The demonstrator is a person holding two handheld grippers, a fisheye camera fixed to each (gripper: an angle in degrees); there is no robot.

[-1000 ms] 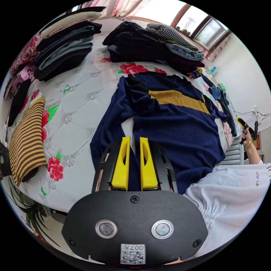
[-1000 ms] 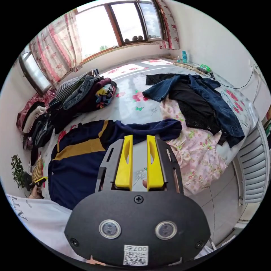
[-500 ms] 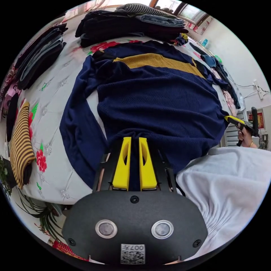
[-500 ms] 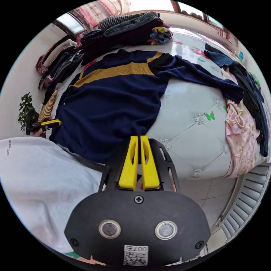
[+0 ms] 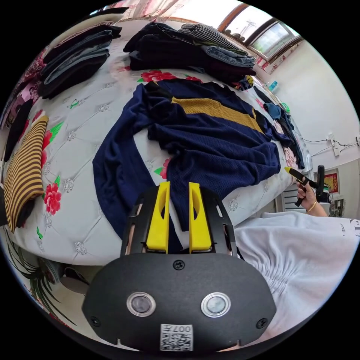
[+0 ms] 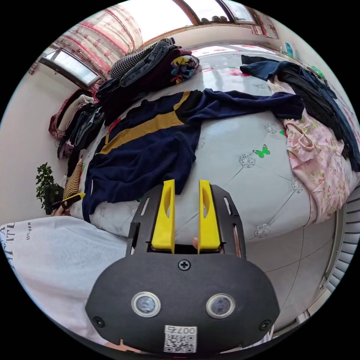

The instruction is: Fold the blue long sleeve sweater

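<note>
Left gripper view: the blue long sleeve sweater [image 5: 210, 142] is seen lying face up on the bed [image 5: 93, 123], its hem bunched and rumpled toward the near edge, one sleeve trailing down beside the body and running under the left tongs [image 5: 178, 213]. The jaws of those tongs are parted, with dark cloth showing between them, but no pressing on it can be made out, so they are judged released. In the right gripper view the sweater [image 6: 150, 150] is spread across the quilted bed [image 6: 240, 165], the other sleeve stretched far out toward a pink floral garment [image 6: 318, 157]. The right tongs [image 6: 186, 210] are held apart over bare bedding just beside the hem, gripping nothing.

The step in hand is judged to be laying the body flat before any fold is made. It would be done well if the two hem corners were taken, one in each pair of tongs, and drawn evenly toward the near edge until the wrinkles are gone. Only the top layers should be pinched, not the bedcover. The outstretched sleeve should be kept free of the floral garment when it is brought across.

Stacks of folded clothes [image 5: 187, 48] are ranged behind the collar, a striped garment [image 5: 22, 176] lies to one side, and a white sleeve [image 5: 300, 255] of the person is visible.
</note>
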